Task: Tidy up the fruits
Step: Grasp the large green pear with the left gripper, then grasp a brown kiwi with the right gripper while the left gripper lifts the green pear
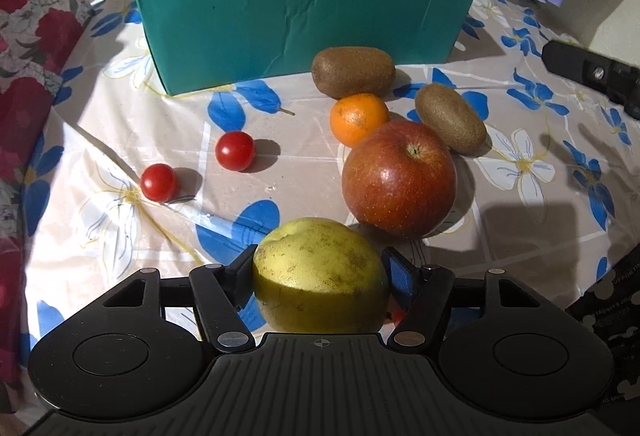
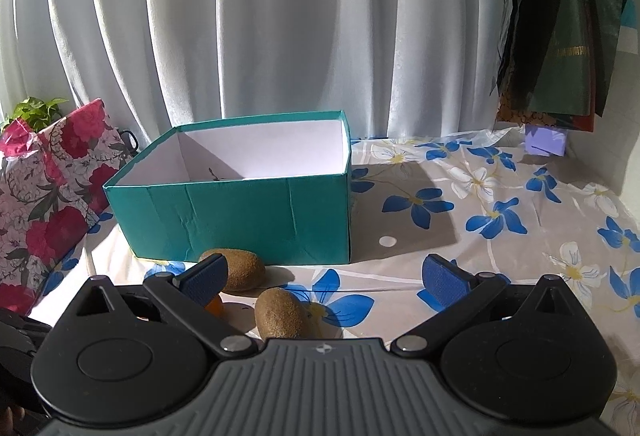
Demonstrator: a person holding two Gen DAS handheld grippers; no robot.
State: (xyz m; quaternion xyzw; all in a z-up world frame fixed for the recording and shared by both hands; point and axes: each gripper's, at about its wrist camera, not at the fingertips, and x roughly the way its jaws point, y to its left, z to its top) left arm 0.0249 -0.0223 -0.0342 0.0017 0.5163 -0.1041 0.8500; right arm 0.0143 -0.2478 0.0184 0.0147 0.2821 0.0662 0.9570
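1. The left gripper has its two fingers closed against the sides of a yellow-green pear, which fills the gap between them.
2. The right gripper is spread wide and holds nothing; its blue pads stand far apart above the tablecloth.
3. The teal box is the landmark. It is open at the top, with white inner walls, and sits at the far side of the flowered tablecloth, in front of a pale curtain.
4. Just in front of the box's front wall lies one kiwi.
5. A mandarin sits just nearer than that kiwi, and it seems to touch the red apple on the side away from the box.
6. A second kiwi lies to the right of the mandarin, near the apple, farther from the box than the first kiwi.
7. Two cherry tomatoes lie apart from each other in front of the box's left half, well clear of the other fruit; the second one is farther from the box.
8. The pear in the left gripper is the fruit farthest from the box, just nearer than the apple.
9. A flowered red-and-white bag stands left of the box.
10. In the right wrist view something small and dark shows inside the box, too small to identify.
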